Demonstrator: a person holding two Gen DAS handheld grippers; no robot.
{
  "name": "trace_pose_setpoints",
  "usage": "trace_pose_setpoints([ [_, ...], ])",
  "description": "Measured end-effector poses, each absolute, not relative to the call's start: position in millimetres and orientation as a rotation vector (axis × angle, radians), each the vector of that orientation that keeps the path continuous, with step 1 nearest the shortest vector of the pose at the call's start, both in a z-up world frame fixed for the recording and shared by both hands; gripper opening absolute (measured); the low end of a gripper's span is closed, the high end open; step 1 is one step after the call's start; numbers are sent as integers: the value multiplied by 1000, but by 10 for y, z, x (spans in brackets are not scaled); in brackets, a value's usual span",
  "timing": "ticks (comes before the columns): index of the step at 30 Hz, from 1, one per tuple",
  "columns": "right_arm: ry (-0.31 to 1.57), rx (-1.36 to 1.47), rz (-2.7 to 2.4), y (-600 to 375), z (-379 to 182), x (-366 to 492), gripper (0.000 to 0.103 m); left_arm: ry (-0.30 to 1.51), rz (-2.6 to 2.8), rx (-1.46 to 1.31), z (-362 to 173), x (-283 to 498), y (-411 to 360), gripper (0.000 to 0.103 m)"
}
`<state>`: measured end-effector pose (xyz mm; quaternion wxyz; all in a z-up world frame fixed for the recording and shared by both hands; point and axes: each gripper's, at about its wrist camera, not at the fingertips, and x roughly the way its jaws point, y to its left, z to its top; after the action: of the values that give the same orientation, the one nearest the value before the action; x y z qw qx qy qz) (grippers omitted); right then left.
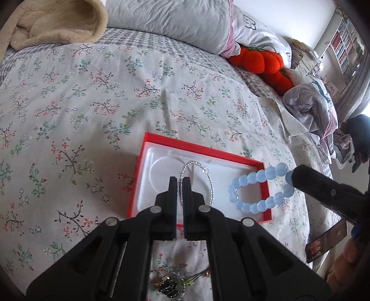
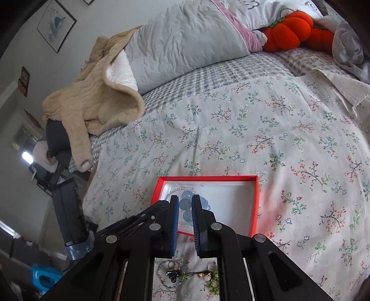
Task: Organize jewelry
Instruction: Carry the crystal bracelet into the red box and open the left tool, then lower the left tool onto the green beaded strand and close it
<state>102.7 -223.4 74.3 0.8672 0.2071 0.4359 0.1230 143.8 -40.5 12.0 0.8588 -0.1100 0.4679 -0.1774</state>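
A red box (image 1: 203,151) with a white lining lies open on the floral bedspread; it also shows in the right wrist view (image 2: 254,208). My left gripper (image 1: 180,183) is shut on a silver rhinestone bangle (image 1: 209,180), holding it over the box. My right gripper (image 2: 185,201) is shut on a light blue bead bracelet (image 1: 252,181), holding it over the box's right part; the beads (image 2: 185,205) show between its pads. The right gripper's finger (image 1: 323,189) enters the left wrist view from the right. A small pile of loose jewelry (image 2: 185,275) lies on the bedspread below both grippers, also in the left wrist view (image 1: 171,283).
Grey pillows (image 1: 168,20), a beige fleece blanket (image 2: 97,101) and orange plush pumpkins (image 1: 266,62) lie at the head of the bed. A crumpled sheet (image 1: 307,104) sits at the right. A dark case (image 2: 69,213) stands beside the bed's left edge.
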Motion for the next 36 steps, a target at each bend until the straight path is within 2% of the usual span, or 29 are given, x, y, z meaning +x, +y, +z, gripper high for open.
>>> trace_pose_setpoints([
  [12,969,330,155,-2402,436,1181,11,989,-330,-138,24,1461,-488,5],
  [19,919,303,139,-2400,585,1127,12,957,-324,-96,138,1383,-536,6],
  [25,913,264,127,-2383,755,971,14,935,-309,-42,295,1226,-523,22],
  [27,917,254,124,-2392,781,899,15,932,-304,-26,333,1172,-500,30],
  [29,928,237,122,-2397,792,822,15,927,-298,-14,361,1102,-465,45],
  [33,959,208,119,-2390,761,672,15,945,-285,1,364,983,-378,52],
  [36,984,178,107,-2373,709,563,16,959,-277,5,355,890,-317,65],
])
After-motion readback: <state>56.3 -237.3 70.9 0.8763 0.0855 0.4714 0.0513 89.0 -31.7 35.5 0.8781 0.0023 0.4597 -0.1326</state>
